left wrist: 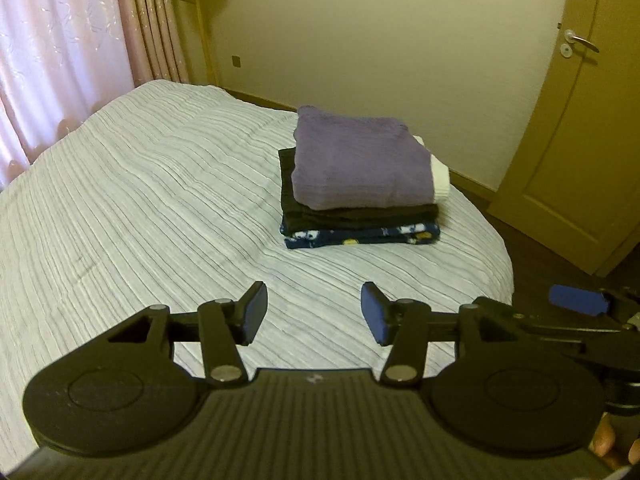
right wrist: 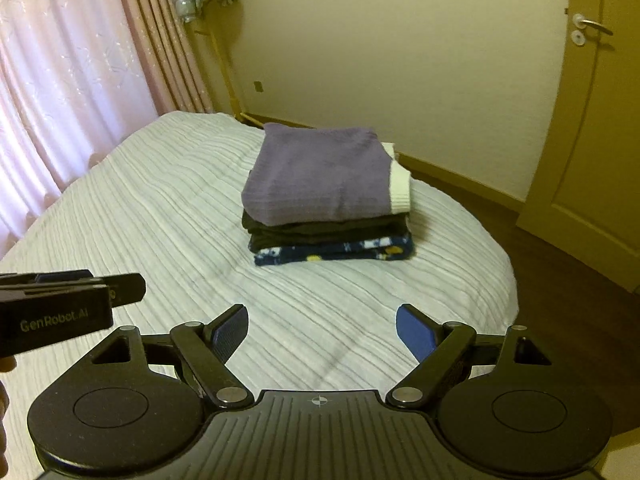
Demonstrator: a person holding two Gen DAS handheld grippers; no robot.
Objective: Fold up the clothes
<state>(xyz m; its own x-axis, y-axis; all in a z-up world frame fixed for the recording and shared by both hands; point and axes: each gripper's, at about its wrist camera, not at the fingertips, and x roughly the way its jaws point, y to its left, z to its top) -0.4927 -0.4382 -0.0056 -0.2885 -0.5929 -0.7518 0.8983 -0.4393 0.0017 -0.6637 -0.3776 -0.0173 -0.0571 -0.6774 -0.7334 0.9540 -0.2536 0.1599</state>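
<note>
A stack of folded clothes sits on the bed toward its far right corner. On top lies a purple sweater with a white cuff, under it a black garment, at the bottom a navy patterned one. The same stack shows in the right wrist view, with the purple sweater on top. My left gripper is open and empty, held above the bed short of the stack. My right gripper is open and empty too, beside the left one. The left gripper's body shows at the left edge.
The bed has a white ribbed cover. Pink curtains hang on the left. A cream wall stands behind the bed and a yellow door on the right. Dark floor lies past the bed's right edge.
</note>
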